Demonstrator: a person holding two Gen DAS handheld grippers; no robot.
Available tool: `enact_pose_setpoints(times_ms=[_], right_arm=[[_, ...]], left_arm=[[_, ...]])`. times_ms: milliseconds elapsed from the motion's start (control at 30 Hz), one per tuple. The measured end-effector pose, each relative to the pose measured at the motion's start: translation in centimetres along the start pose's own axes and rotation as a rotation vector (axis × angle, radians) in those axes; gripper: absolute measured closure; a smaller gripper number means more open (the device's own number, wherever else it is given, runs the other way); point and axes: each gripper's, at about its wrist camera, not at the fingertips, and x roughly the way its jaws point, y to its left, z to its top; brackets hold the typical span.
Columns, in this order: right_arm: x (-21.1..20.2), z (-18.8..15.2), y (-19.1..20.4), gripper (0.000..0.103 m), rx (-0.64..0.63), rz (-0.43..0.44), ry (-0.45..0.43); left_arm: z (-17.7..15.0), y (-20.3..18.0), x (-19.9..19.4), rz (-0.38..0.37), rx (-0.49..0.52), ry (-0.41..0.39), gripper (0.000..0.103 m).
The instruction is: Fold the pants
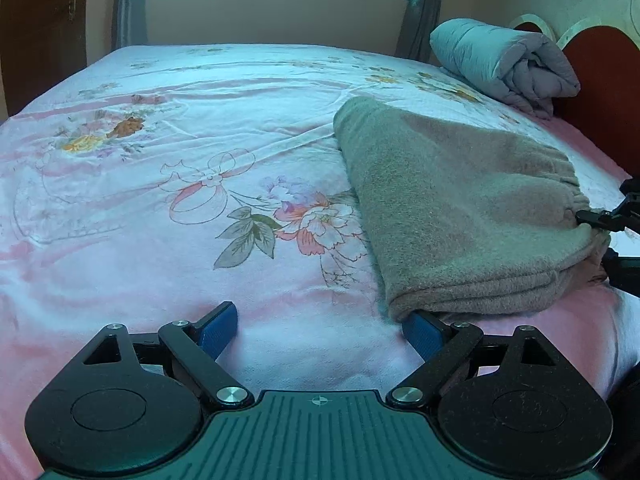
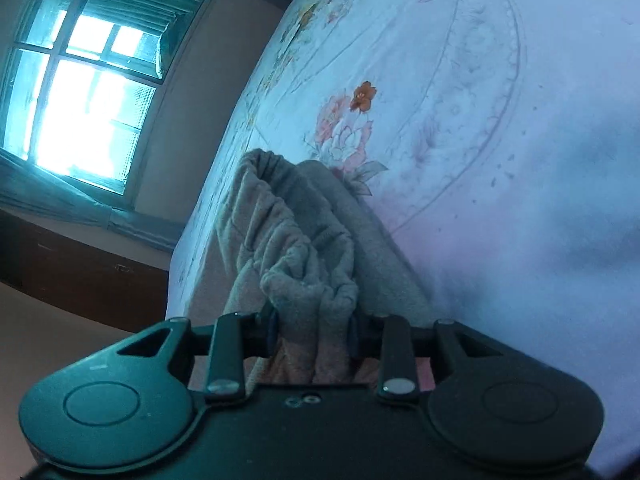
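Observation:
Grey fleece pants [image 1: 452, 208] lie folded in layers on the floral bed sheet [image 1: 180, 152], right of centre in the left wrist view. My left gripper [image 1: 320, 330] is open and empty, low over the sheet; its right blue pad [image 1: 424, 334] touches the near corner of the folded pants. My right gripper [image 1: 600, 236] shows at the right edge, clamped on the elastic waistband end. In the right wrist view my right gripper [image 2: 314, 326] is shut on a bunched fold of the pants [image 2: 288, 232] near the waistband.
A rolled grey-blue quilt [image 1: 504, 60] lies at the bed's far right by a red headboard [image 1: 604, 80]. A window [image 2: 80, 100] with curtains and a wall stand beyond the bed. A dark wooden cabinet [image 1: 40, 32] is at the left.

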Motion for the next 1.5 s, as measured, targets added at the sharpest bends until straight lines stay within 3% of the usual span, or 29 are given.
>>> enact_pose_setpoints(times_ms=[100, 233, 300, 367, 533, 733, 833, 967, 1267, 1500], right_arm=[[0.1, 0.3, 1.2, 0.080, -0.029, 0.007, 0.010], [-0.9, 0.8, 3.1, 0.080, -0.110, 0.099, -0.054], [0.6, 1.3, 1.1, 0.080, -0.054, -0.024, -0.017], [1.3, 1.7, -1.1, 0.080, 0.052, -0.008, 0.012], [0.5, 2.3, 0.5, 0.073, -0.036, -0.025, 0.042], [-1.5, 1.5, 6.2, 0.064, -0.370, -0.070, -0.070], [-2.0, 1.9, 6.9, 0.054, -0.371, -0.172, -0.114], [-3.5, 1.7, 7.0, 0.054, -0.427, -0.155, -0.197], [0.6, -1.9, 13.4, 0.044, -0.774, -0.089, -0.133], [9.1, -5.9, 20.3, 0.034, -1.005, -0.121, -0.031]], left_arm=[[-0.1, 0.0, -0.1, 0.000, -0.002, -0.005, 0.013], [-0.1, -0.1, 0.0, -0.007, 0.003, -0.010, 0.011], [-0.1, -0.2, 0.2, -0.007, 0.011, -0.003, 0.010], [-0.1, -0.3, 0.2, -0.001, 0.019, 0.000, 0.009], [-0.2, 0.7, -0.8, 0.026, -0.020, -0.013, 0.009], [0.8, 2.0, -3.4, 0.063, -0.071, -0.103, 0.009], [1.9, 1.9, -3.5, 0.097, -0.065, -0.119, 0.009], [2.2, 1.8, -2.6, 0.119, -0.056, -0.104, 0.008], [1.6, 3.1, -1.2, 0.158, -0.088, -0.099, 0.008], [2.2, 7.5, -1.3, 0.215, -0.160, -0.108, 0.008]])
